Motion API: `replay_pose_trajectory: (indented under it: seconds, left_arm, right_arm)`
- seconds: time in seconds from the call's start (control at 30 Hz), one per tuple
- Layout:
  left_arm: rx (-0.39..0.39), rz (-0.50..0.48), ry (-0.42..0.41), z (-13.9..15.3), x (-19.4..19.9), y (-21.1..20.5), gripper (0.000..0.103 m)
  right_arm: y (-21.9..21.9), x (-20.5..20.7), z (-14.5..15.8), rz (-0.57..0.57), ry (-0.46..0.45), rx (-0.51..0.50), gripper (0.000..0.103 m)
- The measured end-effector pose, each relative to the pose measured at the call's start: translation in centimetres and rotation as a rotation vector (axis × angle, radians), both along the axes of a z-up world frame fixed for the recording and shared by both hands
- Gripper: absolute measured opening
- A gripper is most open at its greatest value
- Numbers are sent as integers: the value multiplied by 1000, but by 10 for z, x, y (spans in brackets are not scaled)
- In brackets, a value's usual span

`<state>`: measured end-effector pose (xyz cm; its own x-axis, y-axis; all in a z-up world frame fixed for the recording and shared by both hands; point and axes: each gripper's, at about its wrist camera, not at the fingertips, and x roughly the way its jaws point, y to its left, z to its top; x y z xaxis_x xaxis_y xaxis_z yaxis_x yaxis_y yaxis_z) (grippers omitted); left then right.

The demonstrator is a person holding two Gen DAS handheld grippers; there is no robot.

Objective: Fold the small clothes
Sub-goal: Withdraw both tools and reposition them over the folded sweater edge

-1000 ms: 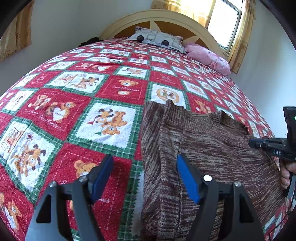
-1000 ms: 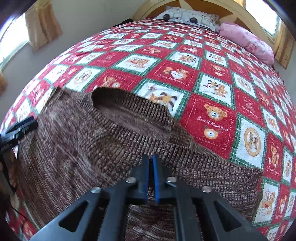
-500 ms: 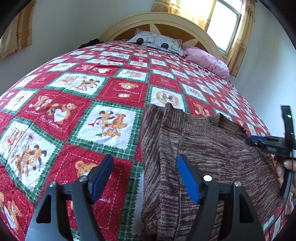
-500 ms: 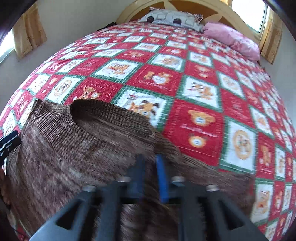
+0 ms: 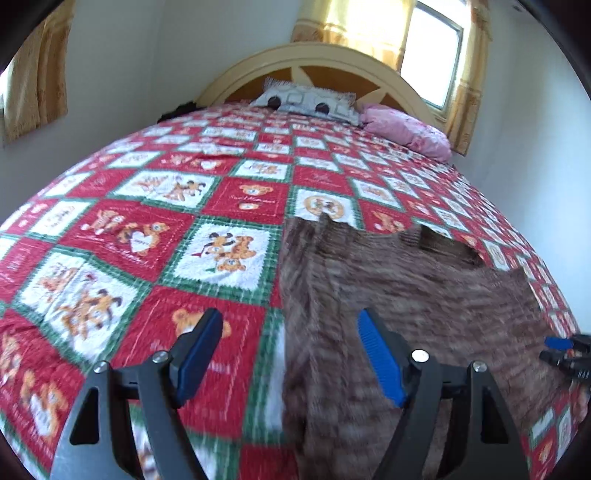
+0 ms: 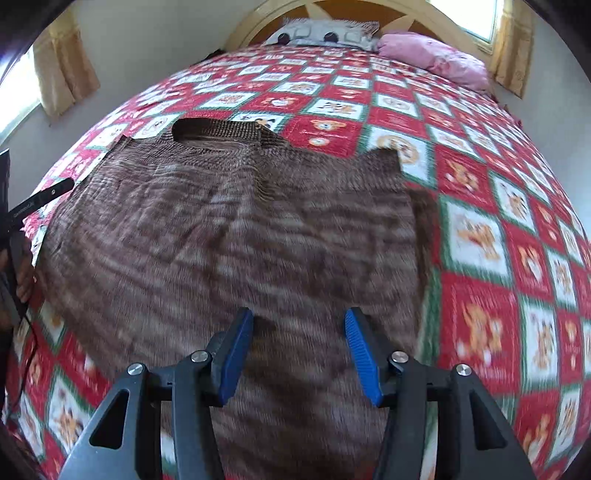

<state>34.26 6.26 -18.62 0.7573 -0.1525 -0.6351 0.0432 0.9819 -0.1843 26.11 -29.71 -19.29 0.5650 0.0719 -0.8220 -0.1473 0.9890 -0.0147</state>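
A brown ribbed knit sweater [image 6: 229,236] lies flat on the bed's quilt [image 6: 480,229], a red, white and green patchwork printed with teddy bears; its ribbed neck opening faces the headboard [image 5: 325,62]. Beyond lie a grey patterned pillow [image 6: 325,31] and a pink pillow [image 6: 436,55]. The right gripper [image 6: 299,354], whose blue-padded fingers have just been opening, hangs empty above the sweater's middle. The left gripper [image 5: 290,354] is spread wide and empty, straddling the sweater's left edge.
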Motion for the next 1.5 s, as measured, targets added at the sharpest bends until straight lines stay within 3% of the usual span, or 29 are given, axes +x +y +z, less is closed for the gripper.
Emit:
replay_pose_trajectory:
  seconds: [0.1, 0.2, 0.3, 0.37, 0.53, 0.6, 0.73, 0.87, 1.0, 1.5]
  left_arm:
    - [42, -41, -20, 3, -23, -10, 94]
    - [69, -33, -9, 2, -31, -11, 96]
    - [98, 8, 125, -14, -16, -9, 97]
    - [91, 8, 194, -23, -7, -7, 98]
    - [120, 13, 189, -23, -8, -12, 101]
    - [110, 10, 193, -23, -9, -10, 102]
    - [109, 9, 192, -23, -16, -8, 102]
    - [102, 15, 185, -23, -25, -5, 103]
    - [82, 21, 192, -23, -26, 0, 103]
    - [49, 18, 184, -19, -47, 13, 103]
  right_arm:
    - [1, -21, 17, -24, -87, -5, 53]
    - [8, -42, 23, -2, -123, 22, 53]
    - [11, -48, 4, -36, -76, -66, 53]
    - [4, -54, -11, -65, -63, -65, 53]
    - [-11, -76, 2, -131, -113, 58, 54]
    - [-6, -75, -8, -127, -63, 5, 54]
    - [1, -87, 1, -153, -97, -36, 54]
    - [33, -93, 17, -69, -161, -124, 54]
    - [78, -85, 13, 43, -161, -205, 54]
    - [189, -56, 1, 243, -210, -186, 54]
